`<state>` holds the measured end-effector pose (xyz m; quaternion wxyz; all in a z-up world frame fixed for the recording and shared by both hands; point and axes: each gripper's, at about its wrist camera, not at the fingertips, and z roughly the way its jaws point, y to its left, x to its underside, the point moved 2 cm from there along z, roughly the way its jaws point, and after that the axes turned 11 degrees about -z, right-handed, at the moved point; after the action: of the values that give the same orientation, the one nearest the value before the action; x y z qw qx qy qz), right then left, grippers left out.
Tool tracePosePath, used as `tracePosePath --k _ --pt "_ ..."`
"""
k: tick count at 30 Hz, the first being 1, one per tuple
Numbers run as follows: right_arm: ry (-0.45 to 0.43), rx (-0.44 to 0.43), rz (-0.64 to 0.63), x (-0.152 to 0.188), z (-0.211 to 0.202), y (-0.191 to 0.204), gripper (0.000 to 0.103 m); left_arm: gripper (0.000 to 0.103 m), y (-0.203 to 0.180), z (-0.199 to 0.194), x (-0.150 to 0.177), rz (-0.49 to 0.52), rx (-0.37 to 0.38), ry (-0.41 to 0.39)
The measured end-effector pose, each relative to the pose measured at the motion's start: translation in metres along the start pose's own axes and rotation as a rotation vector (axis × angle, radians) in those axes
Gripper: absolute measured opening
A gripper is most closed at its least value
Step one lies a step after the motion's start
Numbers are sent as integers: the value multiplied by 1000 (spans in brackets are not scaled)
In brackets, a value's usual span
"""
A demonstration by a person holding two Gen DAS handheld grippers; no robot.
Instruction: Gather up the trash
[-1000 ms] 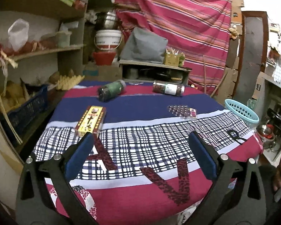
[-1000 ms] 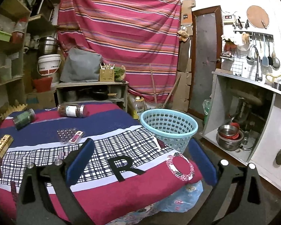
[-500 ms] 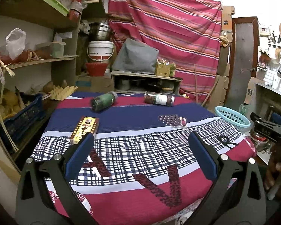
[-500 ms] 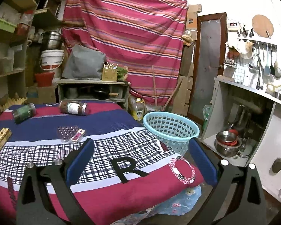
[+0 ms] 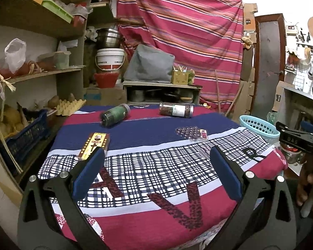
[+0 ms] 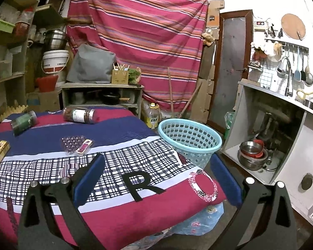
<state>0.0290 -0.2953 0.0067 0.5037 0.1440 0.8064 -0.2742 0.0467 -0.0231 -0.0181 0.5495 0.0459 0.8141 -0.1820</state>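
Left gripper [image 5: 156,173] hangs over the near edge of the table [image 5: 156,220], jaws spread wide, nothing between them. Right gripper [image 6: 156,173] likewise wide apart and empty, held above the table's near right corner.

Table is covered with a striped and checked cloth [image 5: 148,162] bearing large letters. Trash lies scattered on it:
- a yellow box [image 5: 94,145] flat on the left side, just beyond the left gripper's left finger [image 5: 87,177];
- a green jar [image 5: 114,114] on its side at the far left;
- a brown jar [image 5: 176,109] with a white label, on its side at the far edge, well apart from the green one;
- a blister pack [image 5: 191,133] right of centre, with a small pink packet [image 5: 203,134] touching its right side.

A light blue basket [image 6: 189,141] stands on the floor just beside the table's right edge, upright; what shows of its inside looks empty. In the left wrist view, the right gripper's black frame and the hand [image 5: 308,185] holding it show at the far right.
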Motion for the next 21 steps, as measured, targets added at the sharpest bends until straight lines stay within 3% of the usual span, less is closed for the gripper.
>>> tracePosePath --k 21 --pt "-9 -2 5 3 -1 -2 98 97 -4 -2 2 8 -10 -12"
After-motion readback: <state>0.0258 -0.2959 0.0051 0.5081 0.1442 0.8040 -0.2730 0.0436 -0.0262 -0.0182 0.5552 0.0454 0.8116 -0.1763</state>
